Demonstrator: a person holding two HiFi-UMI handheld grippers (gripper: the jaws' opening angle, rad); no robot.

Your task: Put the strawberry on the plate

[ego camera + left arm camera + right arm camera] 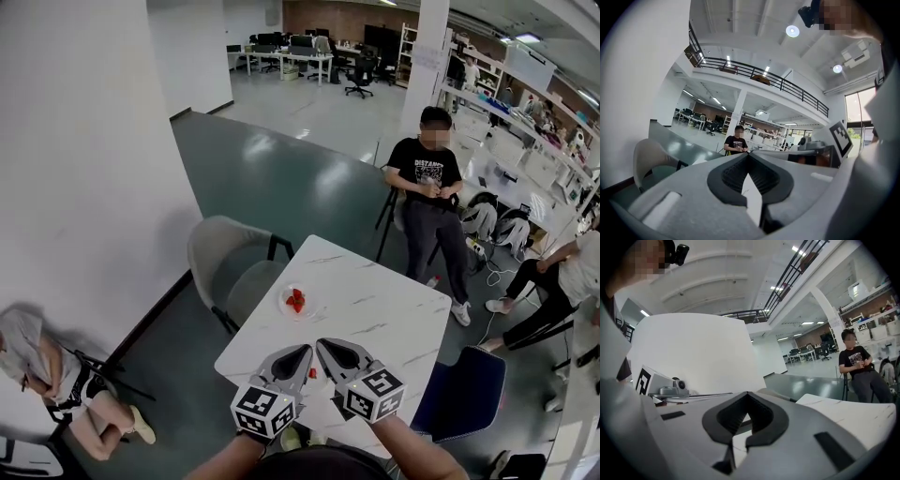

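Note:
A red strawberry [296, 300] lies on a small clear plate [284, 307] near the far left side of the white marble table [375, 309]. Both grippers hover over the table's near edge, tips pointing toward the plate and a short way from it. The left gripper [305, 350] is shut with nothing in it, its jaws meeting at their tips [748, 153]. Close beside it, the right gripper [322, 343] is also shut and empty [747, 393]. Between the two grippers a small red thing [312, 373] shows on the table.
A grey chair [230, 267] stands at the table's left and a blue chair [459, 394] at its right. Beyond the table sits a person in a black shirt [427, 187]. Other people sit by the left wall [56, 375] and at the right edge [562, 281].

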